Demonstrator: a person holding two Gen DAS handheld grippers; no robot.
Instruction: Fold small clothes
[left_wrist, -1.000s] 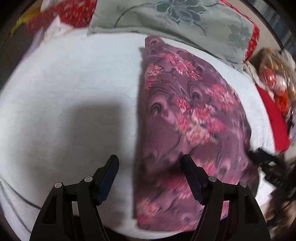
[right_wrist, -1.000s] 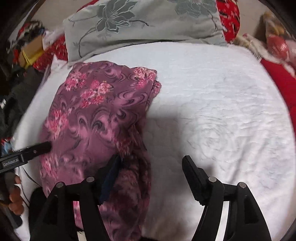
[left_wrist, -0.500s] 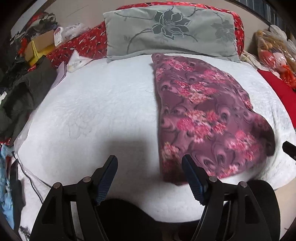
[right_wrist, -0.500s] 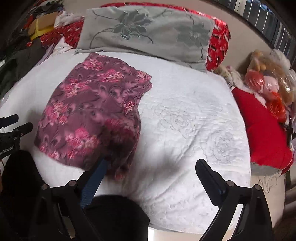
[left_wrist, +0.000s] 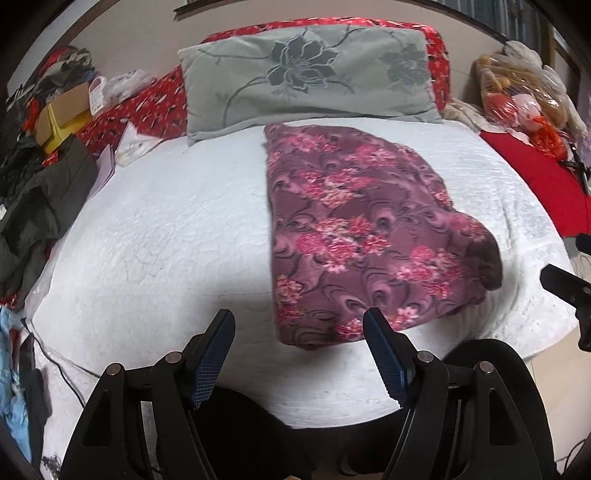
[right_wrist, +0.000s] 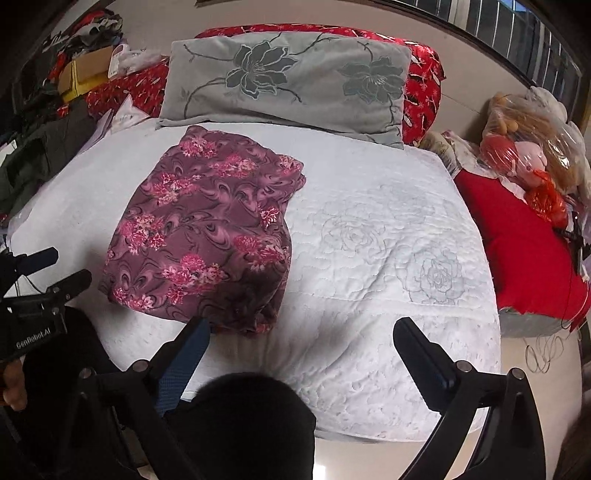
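A purple garment with pink flowers lies folded on the white quilted bed; it also shows in the right wrist view. My left gripper is open and empty, held back above the bed's near edge, just in front of the garment's near hem. My right gripper is open wide and empty, held back above the near edge, right of the garment. The left gripper's fingers show at the left edge of the right wrist view.
A grey flowered pillow lies at the head of the bed on red bedding. Dark clothes and boxes are piled to the left. A red cushion and bagged toys sit to the right. A dark rounded object is below me.
Both grippers have pulled back and up from the garment toward the bed's near edge. The right gripper has opened wider. The garment lies where it was left.
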